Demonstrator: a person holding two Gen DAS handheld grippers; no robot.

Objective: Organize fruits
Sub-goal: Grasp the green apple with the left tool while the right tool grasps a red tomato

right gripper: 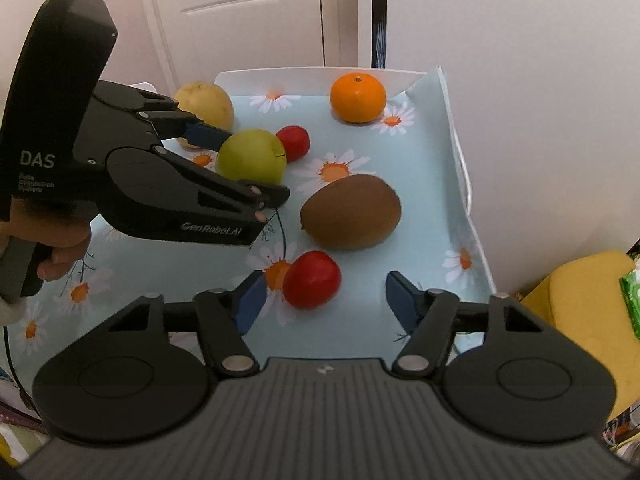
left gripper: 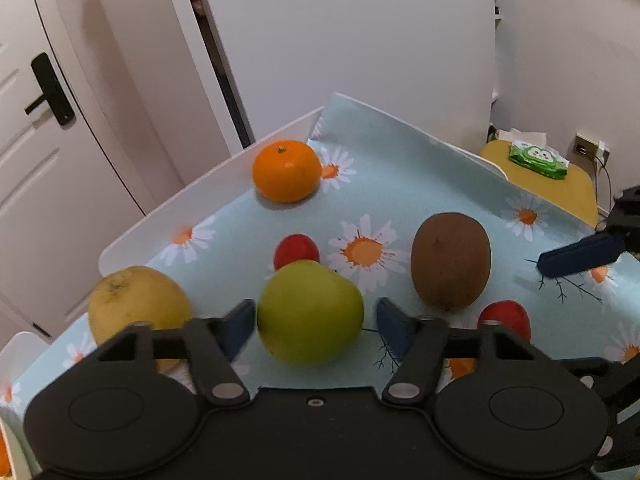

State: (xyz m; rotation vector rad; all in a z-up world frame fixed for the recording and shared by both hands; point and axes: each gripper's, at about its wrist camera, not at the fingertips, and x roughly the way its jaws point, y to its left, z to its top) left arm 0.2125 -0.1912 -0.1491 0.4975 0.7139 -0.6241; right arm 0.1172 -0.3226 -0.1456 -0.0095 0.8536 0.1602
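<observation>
A green apple [left gripper: 310, 312] lies on the daisy-print cloth [left gripper: 400, 168] between the fingers of my left gripper [left gripper: 315, 304]. Its left pad touches the apple and a small gap shows at the right pad, so it stands open. In the right wrist view my left gripper [right gripper: 256, 164] straddles the apple [right gripper: 252, 156]. My right gripper [right gripper: 326, 280] is open around a small red fruit [right gripper: 312, 280], which lies close to the left pad. A kiwi [right gripper: 350, 212], an orange [right gripper: 358, 98], a yellow fruit [right gripper: 208, 102] and a second red fruit [right gripper: 294, 142] lie on the cloth.
A white raised rim [left gripper: 180, 208] borders the cloth at the far side. A yellow stool [left gripper: 560, 188] with a green wipes pack [left gripper: 540, 160] stands to the right. A white door [right gripper: 240, 12] and walls stand behind. A hand [right gripper: 60, 248] holds the left gripper's handle.
</observation>
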